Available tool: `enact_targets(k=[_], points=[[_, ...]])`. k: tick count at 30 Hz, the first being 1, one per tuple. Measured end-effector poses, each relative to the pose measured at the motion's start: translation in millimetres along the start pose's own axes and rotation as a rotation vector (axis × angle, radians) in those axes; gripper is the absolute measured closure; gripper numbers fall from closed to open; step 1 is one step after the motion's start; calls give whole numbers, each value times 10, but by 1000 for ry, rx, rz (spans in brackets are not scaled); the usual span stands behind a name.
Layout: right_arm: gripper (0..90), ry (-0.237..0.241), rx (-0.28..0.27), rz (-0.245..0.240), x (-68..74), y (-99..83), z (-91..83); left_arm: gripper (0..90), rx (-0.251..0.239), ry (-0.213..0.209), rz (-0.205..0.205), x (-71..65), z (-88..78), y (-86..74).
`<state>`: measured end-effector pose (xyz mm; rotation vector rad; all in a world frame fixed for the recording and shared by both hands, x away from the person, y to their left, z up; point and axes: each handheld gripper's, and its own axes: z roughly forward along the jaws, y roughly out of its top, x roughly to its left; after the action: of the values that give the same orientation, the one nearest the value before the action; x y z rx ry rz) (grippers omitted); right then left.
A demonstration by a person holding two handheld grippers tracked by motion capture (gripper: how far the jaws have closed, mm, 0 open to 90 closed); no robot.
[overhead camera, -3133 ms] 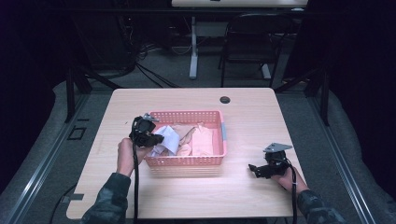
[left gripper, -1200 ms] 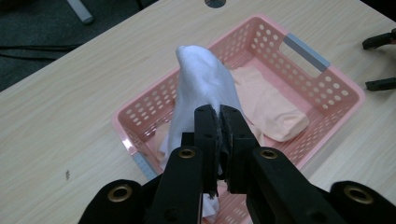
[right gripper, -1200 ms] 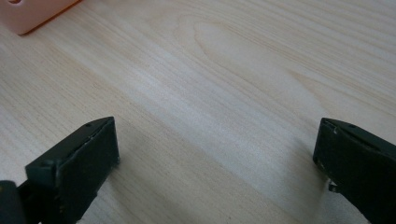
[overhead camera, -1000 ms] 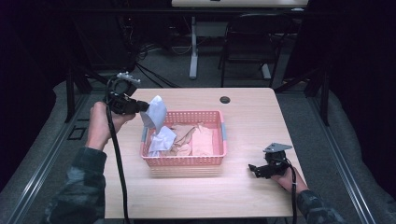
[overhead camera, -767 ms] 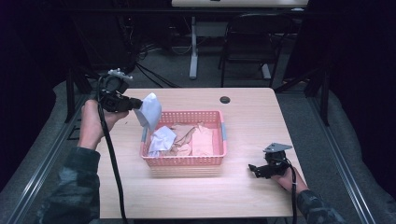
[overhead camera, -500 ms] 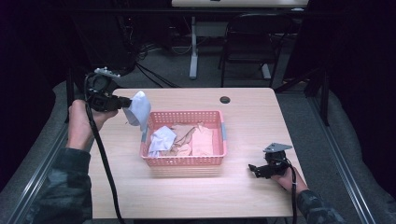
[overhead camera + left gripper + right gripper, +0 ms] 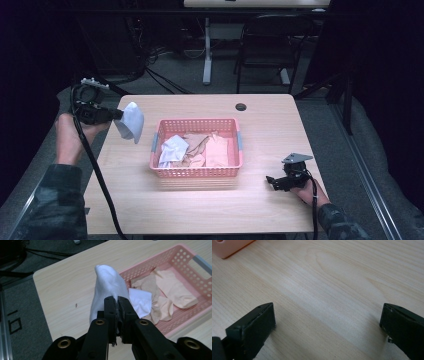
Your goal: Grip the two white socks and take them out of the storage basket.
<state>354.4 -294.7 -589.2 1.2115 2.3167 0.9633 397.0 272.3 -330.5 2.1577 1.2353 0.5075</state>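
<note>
My left gripper (image 7: 118, 114) is raised off the table's left edge, shut on a white sock (image 7: 131, 121) that hangs from its jaws. In the left gripper view the sock (image 7: 106, 287) drapes ahead of the closed gripper (image 7: 117, 299). A pink basket (image 7: 197, 172) stands at the table's middle, holding a white cloth (image 7: 173, 149) and several peach-coloured socks (image 7: 217, 150). My right gripper (image 7: 270, 180) rests low on the table to the right of the basket; its jaws stand wide apart over bare wood (image 7: 327, 312), nothing between them.
The wooden table (image 7: 260, 115) has a round cable hole (image 7: 241, 107) near its far edge. Beyond it stand a chair (image 7: 270, 45) and a desk leg (image 7: 207, 50) amid floor cables. A basket corner (image 7: 227, 247) shows in the right gripper view.
My left gripper has carried the white sock leftward, out of the basket and past the table's left edge. The right gripper has stayed still.
</note>
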Motion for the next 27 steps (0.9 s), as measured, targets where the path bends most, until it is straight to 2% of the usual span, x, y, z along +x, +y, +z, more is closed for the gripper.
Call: enact_targets(k=[4, 10, 16, 20, 27], points=[[0, 0, 1, -4, -3, 1, -1, 861, 10, 3, -31, 91, 40, -89], [0, 2, 0, -1, -1, 0, 0, 860, 26, 9, -54, 167, 91, -163], [0, 1, 0, -3, -3, 1, 0, 860, 51, 10, -84, 263, 221, -270], [0, 1, -3, -1, -1, 0, 2, 860, 69, 0, -107, 302, 317, -336], [0, -1, -2, -1, 0, -1, 1, 860, 70, -6, -127, 343, 417, -400]])
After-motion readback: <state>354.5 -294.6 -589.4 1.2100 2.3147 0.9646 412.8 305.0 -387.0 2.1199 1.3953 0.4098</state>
